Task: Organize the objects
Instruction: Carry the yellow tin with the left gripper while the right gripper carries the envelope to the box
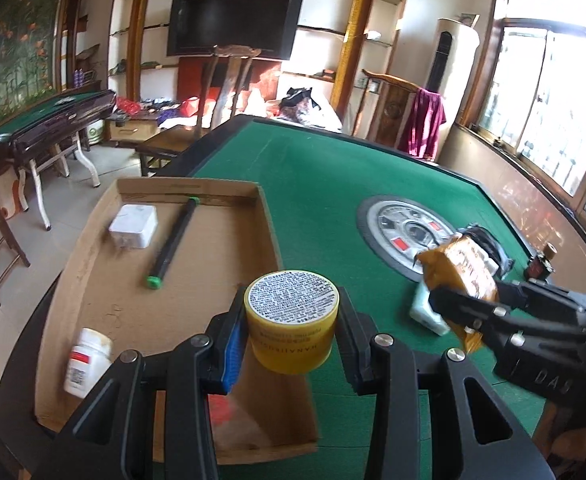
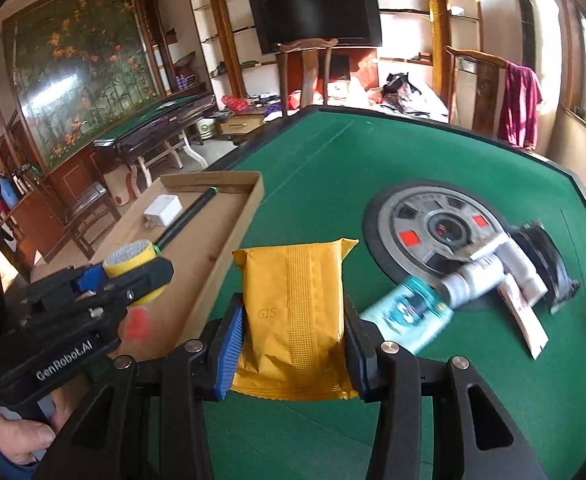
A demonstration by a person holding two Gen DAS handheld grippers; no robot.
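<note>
Above the counter [image 1: 333, 168], left gripper [image 1: 291, 320] clasps a jar [image 1: 291, 316], right gripper [image 2: 293, 320] a packet [image 2: 293, 316]; next, probably lower both into the box [image 1: 269, 216].

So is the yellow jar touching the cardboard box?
Apart. The right wrist view shows the yellow jar held in the left gripper, lifted above the cardboard box.

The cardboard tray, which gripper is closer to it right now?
Left. The left gripper, holding the yellow jar, is over the cardboard tray edge; the right gripper, holding the yellow packet, is over the green table beside it.
</note>
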